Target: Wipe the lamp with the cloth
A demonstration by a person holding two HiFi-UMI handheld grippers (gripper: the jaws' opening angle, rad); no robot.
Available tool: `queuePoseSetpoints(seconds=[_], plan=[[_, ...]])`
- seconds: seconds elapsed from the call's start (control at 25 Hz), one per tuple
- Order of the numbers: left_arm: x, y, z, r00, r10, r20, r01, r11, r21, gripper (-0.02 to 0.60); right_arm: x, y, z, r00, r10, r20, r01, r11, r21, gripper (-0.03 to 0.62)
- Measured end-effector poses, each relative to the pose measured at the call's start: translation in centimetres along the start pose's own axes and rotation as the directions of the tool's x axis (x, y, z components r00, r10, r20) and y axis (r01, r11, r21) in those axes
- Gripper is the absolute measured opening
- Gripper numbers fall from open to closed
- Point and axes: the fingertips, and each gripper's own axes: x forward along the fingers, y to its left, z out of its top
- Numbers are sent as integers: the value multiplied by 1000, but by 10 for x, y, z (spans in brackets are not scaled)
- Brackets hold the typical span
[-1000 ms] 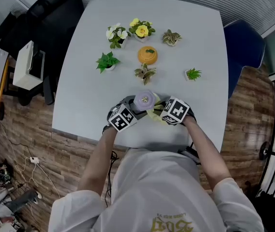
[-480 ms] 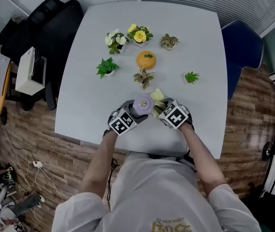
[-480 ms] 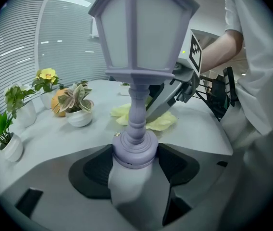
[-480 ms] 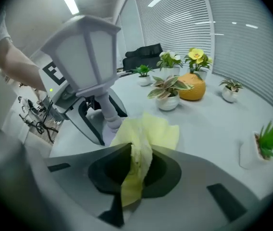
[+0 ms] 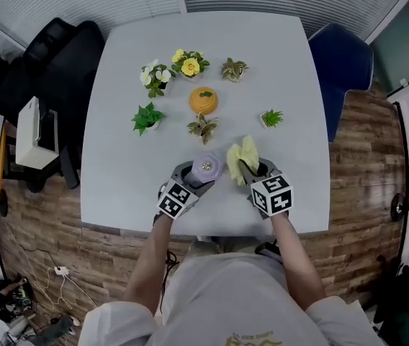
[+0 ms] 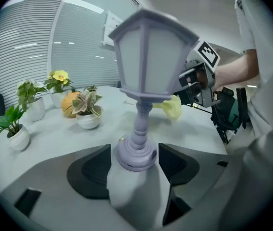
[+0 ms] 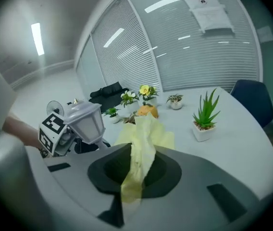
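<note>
Lamp (image 5: 206, 168) clamped in the left gripper (image 5: 191, 178), cloth (image 5: 242, 157) pinched in the right gripper (image 5: 252, 169), both at the near edge of the table (image 5: 118, 179).

Left gripper: jaws stand wide, one on each side of the lamp's round base, closed against it; the lamp rises upright from between them, lantern head on top. Right gripper: jaws pressed together on the yellow cloth, which stands up out of them in a crumpled fold. The cloth is just beside the lamp's right side; no contact between the two is visible. Lamp sits near the middle of the near edge. Small potted plants (image 5: 145, 117) and an orange pot (image 5: 203, 99) stand further in, towards the far edge, well apart from both grippers.
</note>
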Motion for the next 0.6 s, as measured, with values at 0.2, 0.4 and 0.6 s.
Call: queuePoseSetpoints(seconds=[0.2, 0.4, 0.6], plan=[[-38, -4, 9, 990, 71, 121, -58, 993, -105, 296, -24, 19, 15, 986, -128, 107, 128, 992, 12, 48], [-89, 0, 25, 958, 151, 245, -119, 983, -139, 175, -38, 50, 21, 956, -221, 194, 231, 972, -33, 48], [-142, 4, 57, 892, 223, 394, -153, 968, -200, 43, -58, 77, 18, 927, -288, 239, 297, 955, -1, 48]])
